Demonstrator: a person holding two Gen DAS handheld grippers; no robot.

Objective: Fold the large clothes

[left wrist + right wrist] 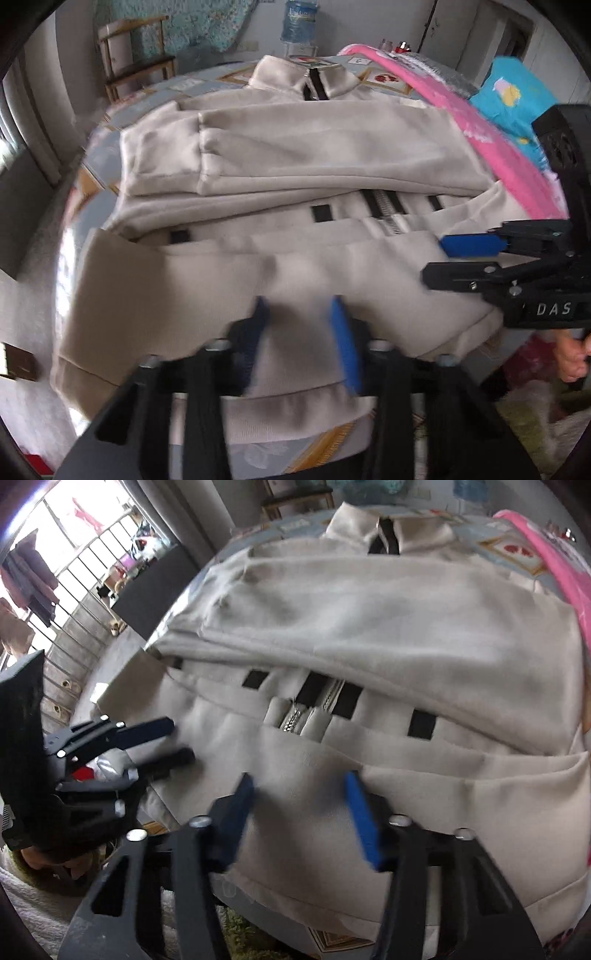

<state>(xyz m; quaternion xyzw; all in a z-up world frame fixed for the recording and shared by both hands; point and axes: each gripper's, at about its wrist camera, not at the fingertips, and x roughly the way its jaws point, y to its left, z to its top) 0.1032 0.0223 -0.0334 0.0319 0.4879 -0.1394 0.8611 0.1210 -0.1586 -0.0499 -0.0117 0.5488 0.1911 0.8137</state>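
A beige zip jacket [295, 155] [369, 609] with black stripes lies front up on the table, collar at the far side. Both sleeves are folded across its chest, and the zipper [299, 716] shows below them. My left gripper [299, 314] hovers low over the near hem area, its blue pads apart with cloth beneath them. From the right wrist view, the left gripper [177, 740] sits at the jacket's left edge. My right gripper [299, 786] stands over the lower front, fingers apart. It also enters the left wrist view as the right gripper [436, 258] at the jacket's right edge.
The table's patterned cloth [99, 155] shows around the jacket. A pink cloth [480, 147] and a blue item [517, 99] lie along the right side. A wooden chair [136, 59] and a water bottle [299, 22] stand beyond. A window railing [74, 590] is on the left.
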